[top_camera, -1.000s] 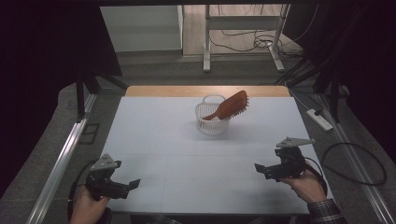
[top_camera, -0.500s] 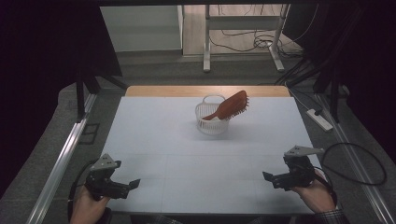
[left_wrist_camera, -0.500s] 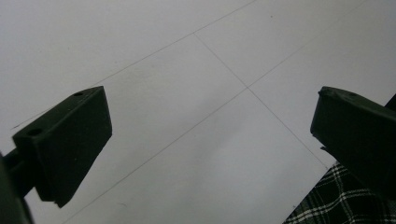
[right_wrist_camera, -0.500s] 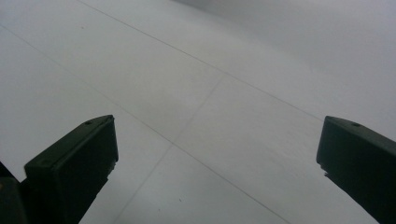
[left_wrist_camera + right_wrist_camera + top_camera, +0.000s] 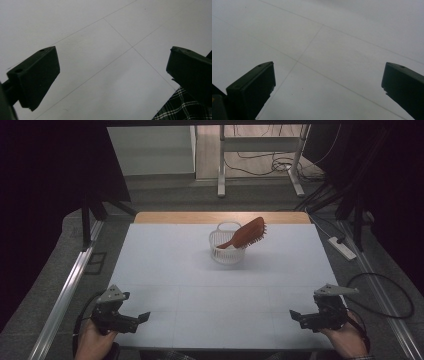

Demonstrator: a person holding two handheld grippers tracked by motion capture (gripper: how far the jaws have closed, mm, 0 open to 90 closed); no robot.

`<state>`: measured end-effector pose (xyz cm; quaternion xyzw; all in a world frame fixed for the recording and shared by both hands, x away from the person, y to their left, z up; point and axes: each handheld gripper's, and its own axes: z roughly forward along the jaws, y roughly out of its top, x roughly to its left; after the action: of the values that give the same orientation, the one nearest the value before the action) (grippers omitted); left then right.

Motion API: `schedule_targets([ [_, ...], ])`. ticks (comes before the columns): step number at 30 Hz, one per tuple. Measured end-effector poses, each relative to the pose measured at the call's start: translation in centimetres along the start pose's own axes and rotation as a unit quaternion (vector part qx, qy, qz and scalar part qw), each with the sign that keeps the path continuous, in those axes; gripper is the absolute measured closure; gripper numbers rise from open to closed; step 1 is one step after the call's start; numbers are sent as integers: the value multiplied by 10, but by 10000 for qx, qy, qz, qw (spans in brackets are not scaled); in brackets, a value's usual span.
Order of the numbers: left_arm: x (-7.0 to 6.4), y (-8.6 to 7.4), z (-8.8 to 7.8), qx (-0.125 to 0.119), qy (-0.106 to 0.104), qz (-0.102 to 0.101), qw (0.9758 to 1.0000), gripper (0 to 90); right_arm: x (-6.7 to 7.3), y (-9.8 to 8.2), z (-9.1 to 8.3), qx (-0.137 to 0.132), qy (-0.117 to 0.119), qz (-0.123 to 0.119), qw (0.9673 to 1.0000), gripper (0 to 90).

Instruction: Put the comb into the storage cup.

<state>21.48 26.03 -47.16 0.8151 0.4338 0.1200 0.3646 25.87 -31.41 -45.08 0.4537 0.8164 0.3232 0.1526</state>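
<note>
Both my fingers released, gaping over bare surface (image 5: 200,270): left gripper (image 5: 142,317) near-left corner, right gripper (image 5: 296,316) near-right. Hairbrush (image 5: 248,233) leans in white basket (image 5: 220,251), far centre, well apart.

In the high view, the bottom edge of the frame cuts off both of the person's hands at the wrist. The hairbrush (image 5: 247,234) handle end sinks into the white basket (image 5: 227,248), so its tip is hidden. In the left gripper view, a checked sleeve (image 5: 185,107) is cropped at the lower right corner, half behind a jaw.
</note>
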Motion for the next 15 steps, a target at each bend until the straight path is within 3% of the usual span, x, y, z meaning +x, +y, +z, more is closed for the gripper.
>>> schedule_targets([
  [15, 0, 1, 0, -8, -7, 13, 10000, 0, 2, -6, -8, 236, -195, 6, 9995, 0],
])
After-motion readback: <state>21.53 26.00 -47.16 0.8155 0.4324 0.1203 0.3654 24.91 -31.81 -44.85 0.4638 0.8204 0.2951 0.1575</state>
